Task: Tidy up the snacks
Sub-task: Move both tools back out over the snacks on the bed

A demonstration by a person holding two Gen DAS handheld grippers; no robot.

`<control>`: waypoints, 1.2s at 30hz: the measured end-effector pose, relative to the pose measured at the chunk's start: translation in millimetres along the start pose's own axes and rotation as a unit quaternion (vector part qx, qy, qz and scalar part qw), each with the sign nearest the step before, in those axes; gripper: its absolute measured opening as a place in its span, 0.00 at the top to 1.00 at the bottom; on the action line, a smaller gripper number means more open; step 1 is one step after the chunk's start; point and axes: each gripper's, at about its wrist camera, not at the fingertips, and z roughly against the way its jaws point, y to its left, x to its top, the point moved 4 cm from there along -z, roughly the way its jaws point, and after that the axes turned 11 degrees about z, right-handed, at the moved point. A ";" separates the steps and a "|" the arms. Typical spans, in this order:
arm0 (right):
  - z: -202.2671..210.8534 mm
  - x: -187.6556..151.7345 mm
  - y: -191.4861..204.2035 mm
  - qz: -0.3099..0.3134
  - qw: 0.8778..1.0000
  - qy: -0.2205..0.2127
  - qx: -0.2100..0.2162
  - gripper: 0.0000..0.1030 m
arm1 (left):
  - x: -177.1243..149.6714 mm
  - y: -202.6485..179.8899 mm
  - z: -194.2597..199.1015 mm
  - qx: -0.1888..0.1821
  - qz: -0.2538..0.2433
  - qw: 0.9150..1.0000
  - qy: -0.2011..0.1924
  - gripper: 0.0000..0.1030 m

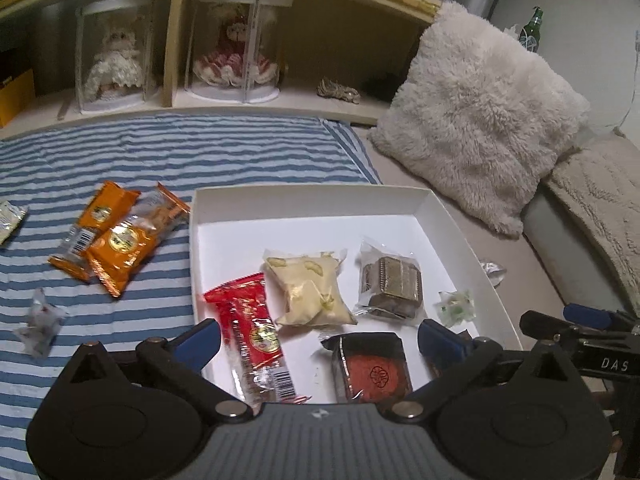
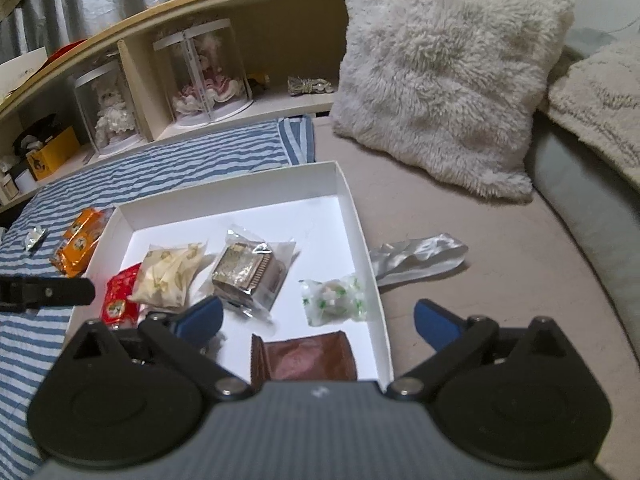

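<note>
A white box (image 1: 304, 200) (image 2: 352, 204) lies on the bed and holds several snacks: a red packet (image 1: 250, 332), a cream packet (image 1: 310, 292) (image 2: 168, 272), a clear-wrapped brown cake (image 1: 392, 284) (image 2: 246, 274), a green-white candy (image 1: 454, 306) (image 2: 334, 300), a dark red packet (image 1: 370, 366) and a brown packet (image 2: 304, 356). Two orange packets (image 1: 116, 236) (image 2: 78, 242) lie left of the box on the striped cloth. My left gripper (image 1: 320, 340) is open and empty over the box's near edge. My right gripper (image 2: 318, 320) is open and empty over the box's near right corner.
A silver wrapper (image 2: 420, 258) lies right of the box. A small clear-wrapped candy (image 1: 40, 322) and a pale packet (image 1: 10, 220) lie on the striped cloth (image 1: 160, 152). A fluffy white pillow (image 1: 480, 120) (image 2: 448, 72) stands behind. A shelf with doll cases (image 1: 232, 48) runs along the back.
</note>
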 end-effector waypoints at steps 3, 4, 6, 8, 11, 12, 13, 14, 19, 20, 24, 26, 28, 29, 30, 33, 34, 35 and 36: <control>8.1 3.9 6.5 0.007 1.000 -0.005 0.001 0.00 | 1.9 6.3 10.0 -0.001 0.003 1.000 -0.006 0.00; 10.9 5.3 8.8 0.010 1.000 -0.008 0.002 0.00 | 2.6 8.8 13.5 0.000 0.005 1.000 -0.008 0.00; 15.6 8.8 14.2 0.015 1.000 -0.010 0.004 0.00 | 3.9 14.7 20.4 0.001 0.009 1.000 -0.011 0.00; 18.5 13.3 18.9 0.017 1.000 -0.013 0.008 0.00 | 5.5 21.9 27.7 0.002 0.012 1.000 -0.014 0.00; 21.6 20.0 27.3 0.016 1.000 -0.017 0.009 0.00 | 7.3 33.5 37.6 0.008 0.014 1.000 -0.020 0.00; 22.1 22.2 30.3 0.014 1.000 -0.018 0.010 0.00 | 7.7 38.5 41.1 0.011 0.015 1.000 -0.022 0.00; 22.4 24.0 33.2 0.014 1.000 -0.018 0.013 0.00 | 7.9 43.6 44.6 0.014 0.015 0.999 -0.024 0.00; 22.5 26.2 37.2 0.014 1.000 -0.018 0.015 0.00 | 8.4 48.7 47.8 0.018 0.016 0.999 -0.026 0.00; 20.1 35.2 58.8 0.022 0.999 -0.019 0.023 0.00 | 11.6 75.7 63.1 0.036 0.027 0.998 -0.037 0.00; 19.6 37.2 64.5 0.023 0.999 -0.020 0.026 0.00 | 12.4 81.9 66.4 0.040 0.029 0.998 -0.040 0.00; 15.2 45.2 86.7 0.027 0.999 -0.023 0.037 0.00 | 16.3 104.5 78.1 0.057 0.037 0.996 -0.050 0.00; 12.3 49.1 97.3 0.030 0.998 -0.023 0.041 0.00 | 17.4 117.1 83.3 0.066 0.043 0.995 -0.054 0.00; 8.9 52.9 106.8 0.031 0.998 -0.024 0.048 0.00 | 18.1 128.6 86.8 0.074 0.050 0.994 -0.057 0.00; 7.6 55.0 112.9 0.033 0.998 -0.025 0.051 0.00 | 18.5 133.6 88.3 0.076 0.052 0.994 -0.058 0.00; 6.1 57.1 119.4 0.035 0.998 -0.026 0.055 0.00 | 18.5 138.4 89.9 0.079 0.054 0.994 -0.059 0.00; 2.8 62.6 139.8 0.041 0.997 -0.028 0.066 0.00 | 19.5 155.6 94.7 0.089 0.065 0.992 -0.068 0.00; 1.6 63.7 145.4 0.042 0.996 -0.029 0.071 0.00 | 19.9 161.0 95.3 0.092 0.069 0.991 -0.068 0.00; 0.1 65.3 151.6 0.043 0.996 -0.028 0.075 0.00 | 20.2 165.2 95.3 0.094 0.073 0.991 -0.068 0.00; -1.5 67.0 158.7 0.044 0.995 -0.029 0.081 0.00 | 20.7 170.8 95.3 0.095 0.076 0.990 -0.068 0.00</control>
